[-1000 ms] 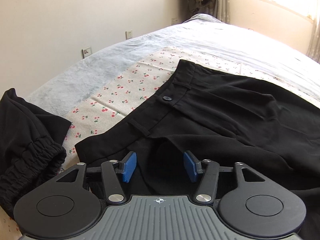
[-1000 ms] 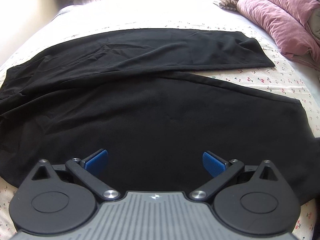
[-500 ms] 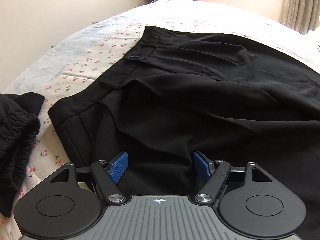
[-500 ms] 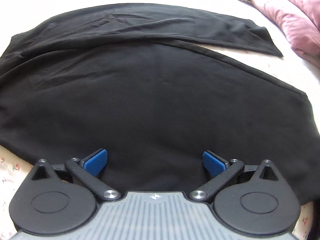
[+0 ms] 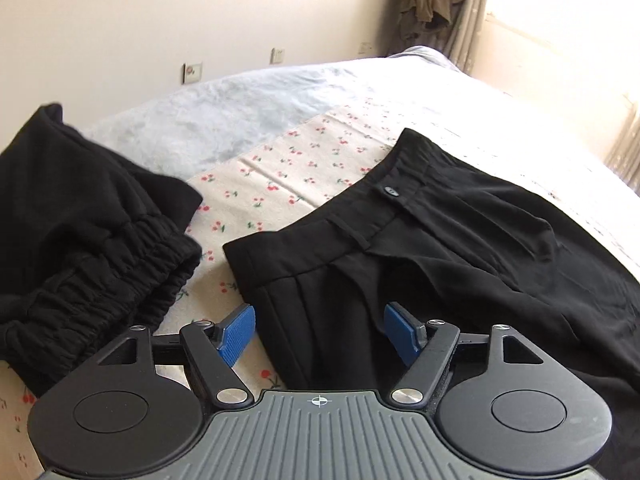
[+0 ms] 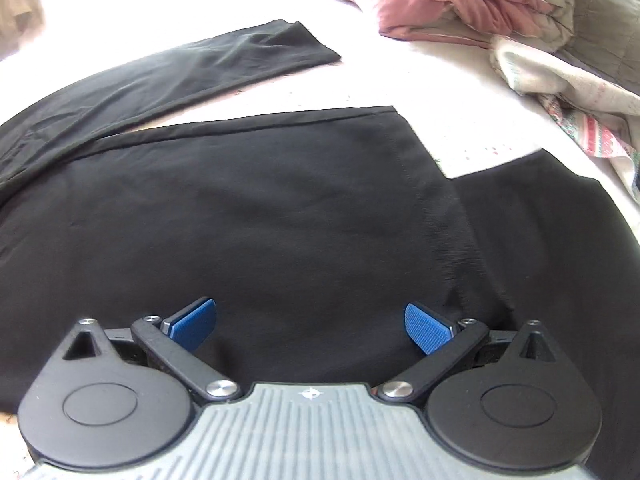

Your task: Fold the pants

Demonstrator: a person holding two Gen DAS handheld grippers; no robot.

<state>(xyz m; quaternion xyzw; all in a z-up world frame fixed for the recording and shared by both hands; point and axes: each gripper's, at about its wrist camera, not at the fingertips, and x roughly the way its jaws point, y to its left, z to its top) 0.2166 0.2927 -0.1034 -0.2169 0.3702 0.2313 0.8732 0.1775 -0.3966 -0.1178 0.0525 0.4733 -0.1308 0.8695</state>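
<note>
Left gripper (image 5: 319, 334), jaws apart and empty, above the waistband corner of the black pants (image 5: 460, 248) spread on the cherry-print sheet (image 5: 288, 176). Right gripper (image 6: 311, 326), likewise released, over the near leg; the far leg (image 6: 192, 68) lies beyond. Elastic-waist garment (image 5: 80, 236) at left; pink quilt (image 6: 448, 8) farthest.

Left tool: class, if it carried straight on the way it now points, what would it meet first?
Most likely the black pants, near the waistband corner lying between the open pads of the left tool. Depth is unclear, but nothing stands between.
</note>
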